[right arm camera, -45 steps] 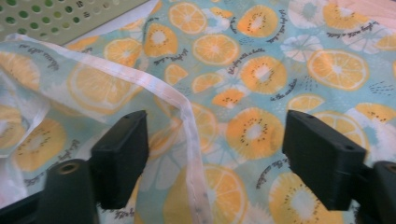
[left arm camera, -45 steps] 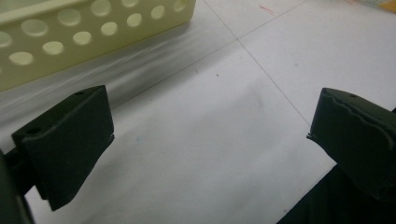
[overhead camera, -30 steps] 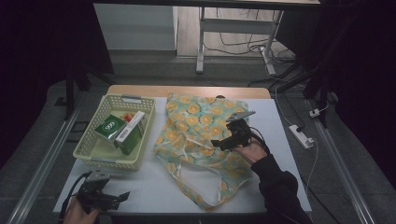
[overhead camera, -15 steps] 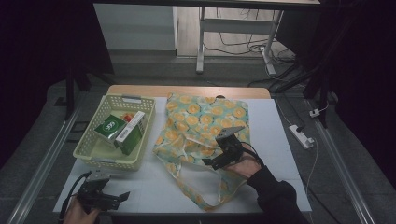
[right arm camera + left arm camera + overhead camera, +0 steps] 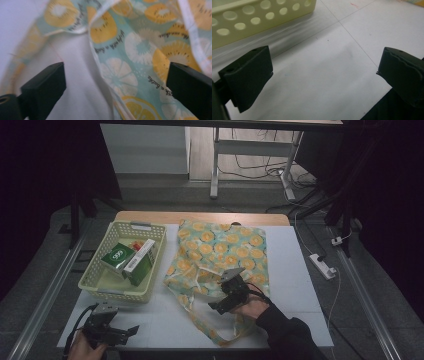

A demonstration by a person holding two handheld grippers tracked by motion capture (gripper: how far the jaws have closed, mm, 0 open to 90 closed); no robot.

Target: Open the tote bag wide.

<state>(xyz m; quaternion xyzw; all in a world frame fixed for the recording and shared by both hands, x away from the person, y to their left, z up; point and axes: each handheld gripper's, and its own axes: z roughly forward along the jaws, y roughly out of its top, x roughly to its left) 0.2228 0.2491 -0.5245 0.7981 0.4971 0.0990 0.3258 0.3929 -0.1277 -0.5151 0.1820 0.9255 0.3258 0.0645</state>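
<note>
Lying flat on the white table, the fruit-print tote bag sits just right of the cream basket, handles trailing toward the person. Since a sec ago the right gripper has come down off the bag's middle to its near edge, by the opening & handles; jaws wide w/ the fabric edge between them, just starting to close, pads not yet on cloth. Prob lining up a pinch on the mouth. Left gripper hasn't budged, near the basket's front corner, jaws wide, nothing in them.
</note>
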